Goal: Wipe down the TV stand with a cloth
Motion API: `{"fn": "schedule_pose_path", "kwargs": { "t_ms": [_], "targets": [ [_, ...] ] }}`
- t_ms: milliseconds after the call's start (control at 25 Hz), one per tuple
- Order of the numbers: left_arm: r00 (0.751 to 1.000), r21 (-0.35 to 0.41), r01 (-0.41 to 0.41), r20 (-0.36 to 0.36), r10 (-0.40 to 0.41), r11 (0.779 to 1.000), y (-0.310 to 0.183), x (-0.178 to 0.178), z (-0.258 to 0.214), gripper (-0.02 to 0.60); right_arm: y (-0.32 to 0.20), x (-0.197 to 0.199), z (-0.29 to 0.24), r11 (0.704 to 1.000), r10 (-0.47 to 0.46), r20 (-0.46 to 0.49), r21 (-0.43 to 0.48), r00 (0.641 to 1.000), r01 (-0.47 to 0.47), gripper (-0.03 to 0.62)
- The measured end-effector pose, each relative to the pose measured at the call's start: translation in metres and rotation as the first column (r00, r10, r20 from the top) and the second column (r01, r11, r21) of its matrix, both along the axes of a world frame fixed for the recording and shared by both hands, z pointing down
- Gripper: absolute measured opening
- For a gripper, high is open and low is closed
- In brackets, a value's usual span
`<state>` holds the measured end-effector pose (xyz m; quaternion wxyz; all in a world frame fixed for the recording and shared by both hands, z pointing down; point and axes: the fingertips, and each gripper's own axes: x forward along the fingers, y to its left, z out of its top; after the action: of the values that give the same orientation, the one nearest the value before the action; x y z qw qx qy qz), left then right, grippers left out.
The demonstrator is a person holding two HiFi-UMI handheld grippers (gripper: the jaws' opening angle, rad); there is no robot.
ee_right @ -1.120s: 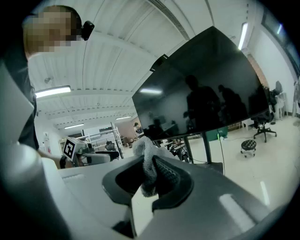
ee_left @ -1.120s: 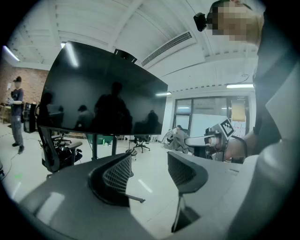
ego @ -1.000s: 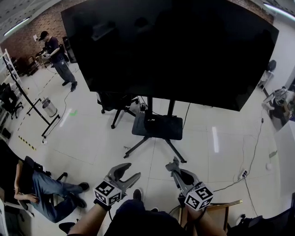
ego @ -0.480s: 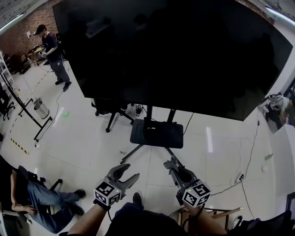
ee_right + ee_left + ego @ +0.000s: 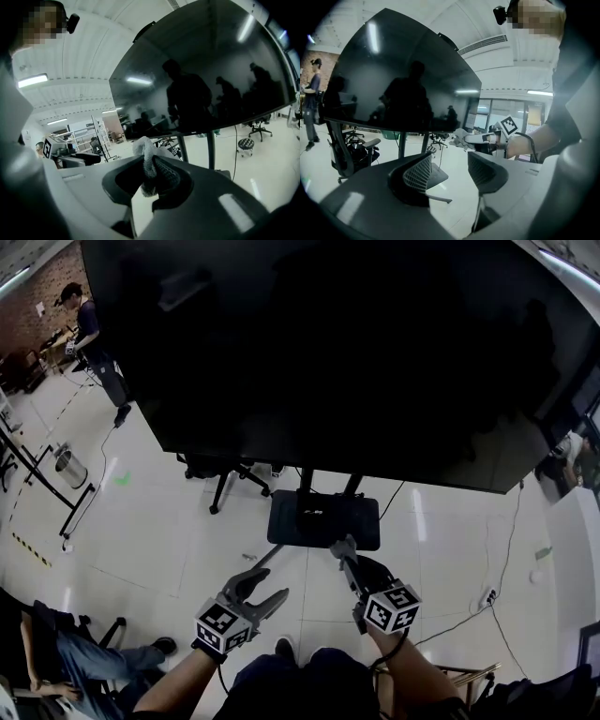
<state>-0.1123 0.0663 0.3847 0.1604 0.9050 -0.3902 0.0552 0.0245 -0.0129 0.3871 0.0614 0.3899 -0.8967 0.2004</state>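
Note:
A large black TV (image 5: 337, 352) stands on a wheeled stand with a black base shelf (image 5: 323, 519) and two posts (image 5: 210, 149). My right gripper (image 5: 341, 549) is held just in front of that shelf, shut on a grey cloth (image 5: 145, 161) that bunches up between its jaws. The cloth (image 5: 458, 138) also shows in the left gripper view, sticking out of the right gripper (image 5: 485, 137). My left gripper (image 5: 260, 588) hangs lower and to the left over the floor, open and with nothing in it (image 5: 449, 171).
An office chair (image 5: 223, 472) stands behind the stand on the left. One person (image 5: 89, 329) stands far left, another sits at the bottom left (image 5: 56, 652). A bin (image 5: 67, 465) is at the left, cables (image 5: 487, 596) and a wooden stool (image 5: 459, 673) at the right.
The view has closed in on the TV stand. My right gripper with the cloth has moved forward up to the base shelf; the left gripper has kept its place.

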Motion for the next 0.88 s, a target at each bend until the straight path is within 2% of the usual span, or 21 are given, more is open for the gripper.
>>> {"fn": "schedule_pose_path", "kwargs": {
  "t_ms": [200,360,560,760,880],
  "targets": [
    [1.0,-0.042,0.009,0.005,-0.009,0.999,-0.029,-0.011,0.015,0.267,-0.065,-0.021,0.024,1.0,0.01,-0.02,-0.024,1.0,-0.011,0.041],
    [0.999,-0.042,0.033,0.024,-0.032,0.999,-0.051,-0.019,0.033,0.267,-0.12,-0.035,0.053,1.0,0.015,-0.062,-0.01,0.998,-0.016,0.041],
    [0.998,-0.08,0.056,0.006,-0.056,0.995,-0.081,-0.018,0.051,0.267,-0.194,-0.047,0.096,0.999,0.031,-0.123,-0.003,0.992,-0.032,0.041],
    [0.996,-0.055,0.084,-0.013,-0.084,0.995,-0.105,-0.02,0.074,0.267,-0.259,-0.066,0.131,0.999,0.021,-0.165,0.037,0.986,-0.015,0.041],
    [0.996,-0.07,0.08,-0.027,-0.082,0.994,-0.113,-0.019,0.087,0.267,-0.294,-0.078,0.146,0.997,0.02,-0.183,0.075,0.983,-0.006,0.041]
  ]
}}
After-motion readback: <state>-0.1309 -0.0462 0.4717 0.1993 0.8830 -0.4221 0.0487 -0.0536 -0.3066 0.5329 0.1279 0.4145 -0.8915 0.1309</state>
